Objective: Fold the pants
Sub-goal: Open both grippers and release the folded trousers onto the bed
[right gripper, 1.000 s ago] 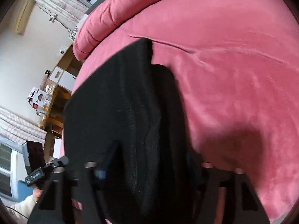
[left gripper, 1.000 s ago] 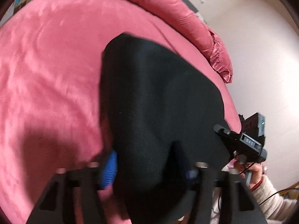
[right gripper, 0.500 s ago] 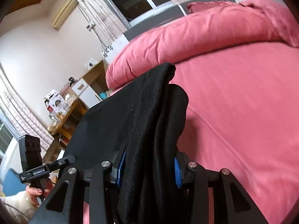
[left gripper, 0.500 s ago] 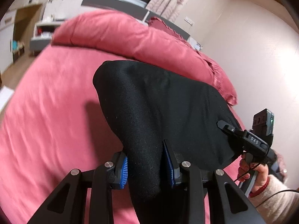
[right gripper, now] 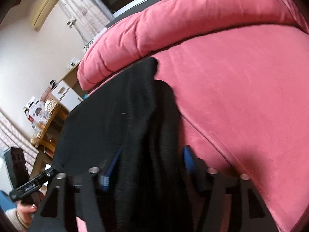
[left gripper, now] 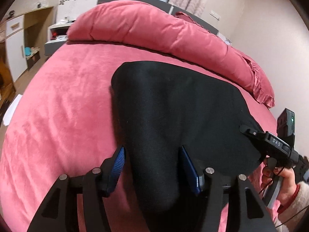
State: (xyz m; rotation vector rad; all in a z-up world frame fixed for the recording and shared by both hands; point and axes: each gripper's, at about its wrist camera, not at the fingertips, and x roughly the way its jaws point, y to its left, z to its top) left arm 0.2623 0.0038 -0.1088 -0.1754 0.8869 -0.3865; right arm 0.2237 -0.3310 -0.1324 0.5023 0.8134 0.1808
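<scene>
One fold at least looked made: the pants [left gripper: 173, 112] lay as a compact black slab on the pink bed [left gripper: 58, 116], near the rolled quilt [left gripper: 154, 31] at its far side, with doubled layers showing along the right-hand edge in the right wrist view; whether a further fold was wanted I could not tell, though the near edge was bunched and, by my judgement, wanted smoothing. The left gripper [left gripper: 152, 166] was opening, its blue pads standing clear on either side of the near hem, cloth between them but not pinched; the right gripper [right gripper: 150, 166] was likewise opening, with a thicker bundle of cloth between its pads, and blur kept me from saying whether either pad touched it.

Only the left wrist view showed the flat top face of the pants, the right gripper's body at the far corner, and the hand [left gripper: 278, 176] on its trigger; only the right wrist view showed the stacked layers edge-on, a wooden table [right gripper: 46, 127] with boxes, and the other hand [right gripper: 27, 210] at the lower left.
</scene>
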